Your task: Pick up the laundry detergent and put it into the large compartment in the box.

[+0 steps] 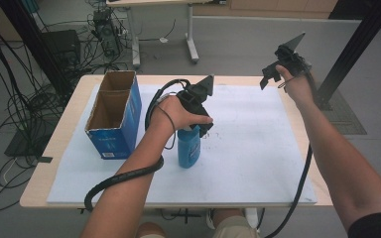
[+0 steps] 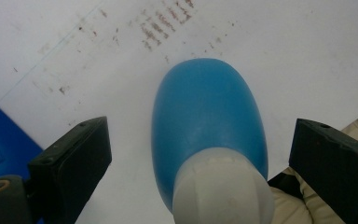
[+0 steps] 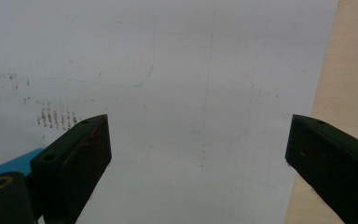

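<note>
A blue bottle with a white cap stands upright on the white sheet near the table's middle. My left gripper hangs right over its top, and a hand hides the fingertips in the high view. In the left gripper view I look down on the bottle and its white cap; my left gripper is open, one jaw on each side of the bottle, both apart from it. My right gripper is held high over the table's far right edge. It is open with nothing between its jaws.
An open-topped blue cardboard box stands at the left of the sheet, close to the left forearm. Brown smudges mark the sheet beside the bottle. The wooden table edge runs along the sheet's right side. Cables and table legs lie beyond the far edge.
</note>
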{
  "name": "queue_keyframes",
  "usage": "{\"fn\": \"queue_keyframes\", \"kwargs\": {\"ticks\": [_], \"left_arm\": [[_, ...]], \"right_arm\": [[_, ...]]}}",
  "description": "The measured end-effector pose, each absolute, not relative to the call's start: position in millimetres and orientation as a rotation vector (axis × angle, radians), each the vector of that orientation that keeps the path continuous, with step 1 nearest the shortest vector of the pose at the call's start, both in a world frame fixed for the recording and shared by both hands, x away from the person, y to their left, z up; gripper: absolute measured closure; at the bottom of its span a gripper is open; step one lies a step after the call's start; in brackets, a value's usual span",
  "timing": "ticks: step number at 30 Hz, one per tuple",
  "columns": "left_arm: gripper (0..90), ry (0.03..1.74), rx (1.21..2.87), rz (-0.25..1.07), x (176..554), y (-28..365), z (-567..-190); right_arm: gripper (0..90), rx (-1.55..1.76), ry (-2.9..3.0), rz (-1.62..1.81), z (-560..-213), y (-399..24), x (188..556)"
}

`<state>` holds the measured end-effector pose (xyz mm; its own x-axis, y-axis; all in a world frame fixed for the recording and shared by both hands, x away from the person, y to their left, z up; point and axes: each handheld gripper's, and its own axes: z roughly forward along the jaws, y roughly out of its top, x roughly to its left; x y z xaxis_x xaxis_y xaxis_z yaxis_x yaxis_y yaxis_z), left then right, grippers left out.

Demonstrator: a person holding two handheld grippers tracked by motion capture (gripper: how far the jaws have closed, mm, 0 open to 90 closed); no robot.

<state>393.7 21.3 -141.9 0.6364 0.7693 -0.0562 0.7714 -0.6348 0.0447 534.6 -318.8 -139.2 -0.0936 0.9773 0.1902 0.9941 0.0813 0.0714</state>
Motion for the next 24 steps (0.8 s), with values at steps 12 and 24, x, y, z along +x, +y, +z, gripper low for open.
{"fn": "queue_keyframes", "kwargs": {"ticks": [12,24], "left_arm": [[6.0,1.315,2.797,-0.076,395.2,17.5,-154.1],[6.2,1.307,2.82,-0.086,396.3,13.9,-162.4]], "right_arm": [[6.6,-2.05,-2.239,-0.278,-140.4,-320.1,534.7],[6.6,-2.054,-2.234,-0.276,-141.1,-322.1,534.8]]}}
